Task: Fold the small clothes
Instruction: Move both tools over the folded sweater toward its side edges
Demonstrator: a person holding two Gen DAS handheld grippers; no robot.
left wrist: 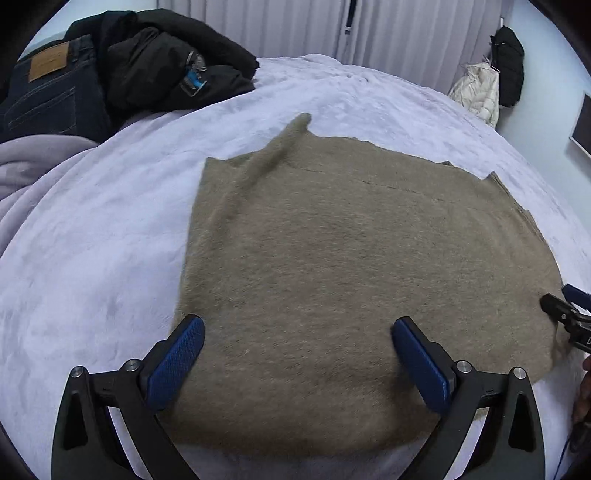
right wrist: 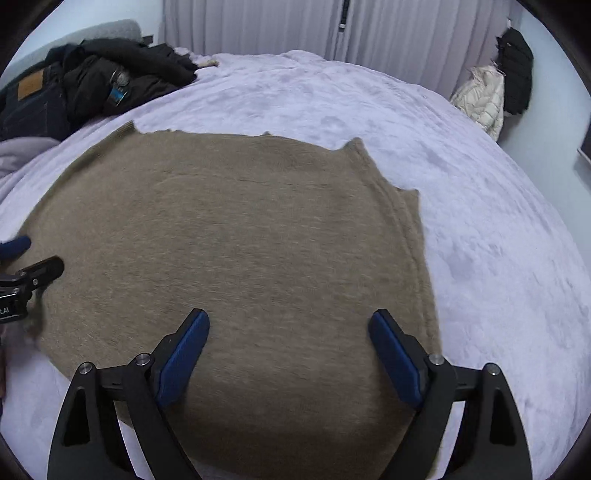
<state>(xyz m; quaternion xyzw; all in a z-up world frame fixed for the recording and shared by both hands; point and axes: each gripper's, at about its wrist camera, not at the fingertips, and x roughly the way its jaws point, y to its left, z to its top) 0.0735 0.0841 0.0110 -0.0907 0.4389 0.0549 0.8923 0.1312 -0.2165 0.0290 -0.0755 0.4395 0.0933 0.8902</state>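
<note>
A tan fuzzy knit garment (left wrist: pixel 332 258) lies spread flat on the lilac bed cover, also filling the right wrist view (right wrist: pixel 240 251). My left gripper (left wrist: pixel 297 328) hovers open over the garment's near left part, with nothing between its blue pads. Over the near right part my right gripper (right wrist: pixel 289 323) stands open, empty as well. Each gripper shows at the edge of the other's view: the right one (left wrist: pixel 565 306) and the left one (right wrist: pixel 29 258).
Dark jeans (left wrist: pixel 51 88) and a black jacket (left wrist: pixel 166 62) are piled at the far left of the bed (left wrist: pixel 92 240). A cream puffer jacket (left wrist: pixel 478 92) and dark clothes hang at the far right by the curtains (left wrist: pixel 295 26).
</note>
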